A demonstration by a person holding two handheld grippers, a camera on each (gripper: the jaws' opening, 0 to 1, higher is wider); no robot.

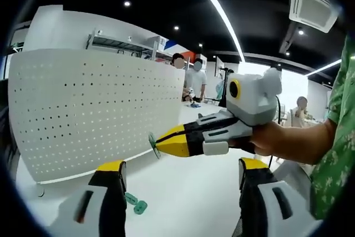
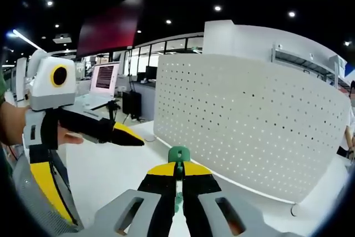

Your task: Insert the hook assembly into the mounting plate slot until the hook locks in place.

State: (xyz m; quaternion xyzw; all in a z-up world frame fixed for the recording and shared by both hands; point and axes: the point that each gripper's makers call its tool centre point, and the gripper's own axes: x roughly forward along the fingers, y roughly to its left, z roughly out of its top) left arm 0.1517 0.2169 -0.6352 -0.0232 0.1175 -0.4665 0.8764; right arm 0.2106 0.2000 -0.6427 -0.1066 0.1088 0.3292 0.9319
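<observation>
The white perforated mounting plate [image 2: 249, 126] stands upright on the table, just beyond the right gripper [image 2: 178, 169], which clenches the green hook [image 2: 178, 154]. Keep the hook level entering a hole. The left gripper [image 1: 180, 173] is released; spare green hooks [image 1: 136, 203] lie near.

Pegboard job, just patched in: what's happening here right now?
A person holds a gripper in each hand in front of a white pegboard standing on a white table. The right gripper is shut on a green hook, held short of the board and not yet inserted. The left gripper is open and holds nothing. Two more green hooks lie on the table near the board's foot.
</observation>
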